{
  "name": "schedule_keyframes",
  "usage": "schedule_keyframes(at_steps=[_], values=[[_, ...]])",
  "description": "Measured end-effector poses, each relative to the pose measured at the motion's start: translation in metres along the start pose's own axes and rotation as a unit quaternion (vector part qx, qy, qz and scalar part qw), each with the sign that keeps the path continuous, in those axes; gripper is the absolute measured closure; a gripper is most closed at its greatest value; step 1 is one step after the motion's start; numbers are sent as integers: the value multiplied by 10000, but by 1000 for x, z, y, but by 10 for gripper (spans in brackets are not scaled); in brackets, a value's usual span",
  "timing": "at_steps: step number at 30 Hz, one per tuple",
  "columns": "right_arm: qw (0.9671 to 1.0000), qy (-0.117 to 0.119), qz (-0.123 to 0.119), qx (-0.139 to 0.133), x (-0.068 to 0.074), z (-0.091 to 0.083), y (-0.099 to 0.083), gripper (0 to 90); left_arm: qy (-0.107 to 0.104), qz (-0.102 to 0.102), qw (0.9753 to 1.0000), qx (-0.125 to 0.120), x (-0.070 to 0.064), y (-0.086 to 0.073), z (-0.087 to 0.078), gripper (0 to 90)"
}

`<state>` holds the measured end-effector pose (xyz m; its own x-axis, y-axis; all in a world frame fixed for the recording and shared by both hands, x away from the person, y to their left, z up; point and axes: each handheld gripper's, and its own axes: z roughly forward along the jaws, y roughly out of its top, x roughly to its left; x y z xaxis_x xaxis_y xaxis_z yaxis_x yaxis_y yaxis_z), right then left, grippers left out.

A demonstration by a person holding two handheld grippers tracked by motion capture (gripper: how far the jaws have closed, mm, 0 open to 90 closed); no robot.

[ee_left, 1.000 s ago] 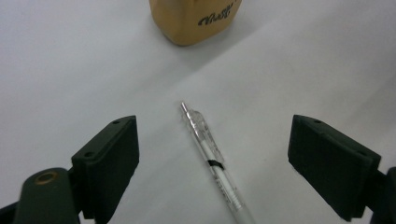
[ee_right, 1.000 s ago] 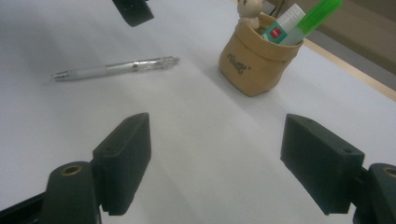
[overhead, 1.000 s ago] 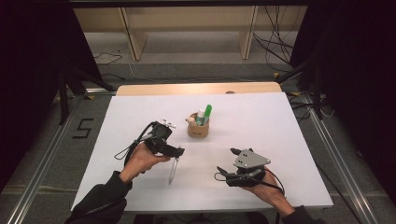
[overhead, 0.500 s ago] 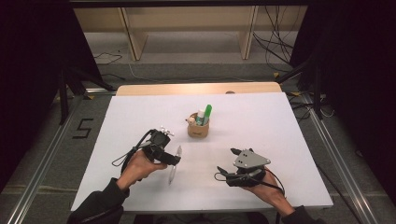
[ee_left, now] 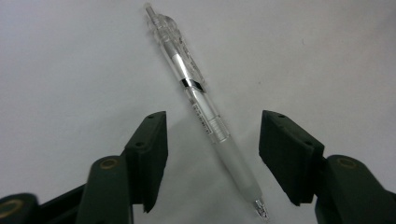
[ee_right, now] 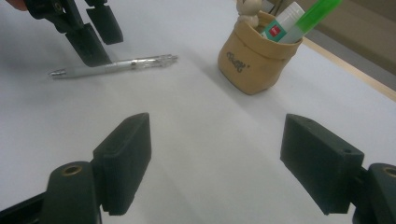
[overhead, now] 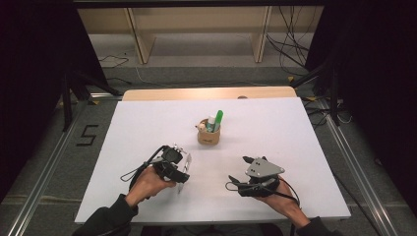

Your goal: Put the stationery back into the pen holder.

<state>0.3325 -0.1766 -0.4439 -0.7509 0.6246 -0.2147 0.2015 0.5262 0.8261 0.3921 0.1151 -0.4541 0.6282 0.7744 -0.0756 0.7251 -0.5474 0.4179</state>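
While my left claw [ee_left: 212, 154] hangs just above the white table [overhead: 305, 147], its two black jaws stand wide apart with a clear pen [ee_left: 205, 112] lying flat on the table between them. In the left gripper view the pen runs at a slant, its clicker end far from me and its metal tip close to the bottom edge. Neither jaw touches it; there is bare table on both sides of the barrel.

From the high view, my left hand [overhead: 147, 182] comes in from the lower left of the table, and the pen [overhead: 183, 167] lies just to the right of the claw body, well short of the table's front edge. A small tan pouch [overhead: 208, 135] stands upright near the middle of the table, beyond the pen and apart from it. It holds a green marker [overhead: 218, 119] and a white stick with a red label [ee_right: 280, 23], both leaning out of its mouth, along with a small pale figure [ee_right: 247, 11] at its rim.

My right claw [ee_right: 215, 158] sits low over the table at the lower right, held in my right hand [overhead: 280, 199], well apart from the pen. Its jaws are also spread wide, with nothing but white table between them. Its view looks across to the pouch and to the pen under my left claw.
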Motion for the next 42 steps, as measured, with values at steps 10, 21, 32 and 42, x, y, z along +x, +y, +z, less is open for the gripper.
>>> schedule_keyframes(at_steps=[10, 21, 32, 42], values=[[10000, 15, 13, -4, 1, 1, 0, 254, 31, -139, 9999, 73, -1, 1, 8, 597], [10000, 18, -29, 6, 1, 1, 0, 254, 135, -159, 9996, 201, -5, 3, 14, 637], [10000, 38, -40, 10, 1, 2, 0, 254, 329, -126, 9991, 237, -8, 4, 15, 712], [10000, 41, -37, 7, 1, 1, 0, 255, 210, 52, 9995, 245, -6, 5, 14, 788]])
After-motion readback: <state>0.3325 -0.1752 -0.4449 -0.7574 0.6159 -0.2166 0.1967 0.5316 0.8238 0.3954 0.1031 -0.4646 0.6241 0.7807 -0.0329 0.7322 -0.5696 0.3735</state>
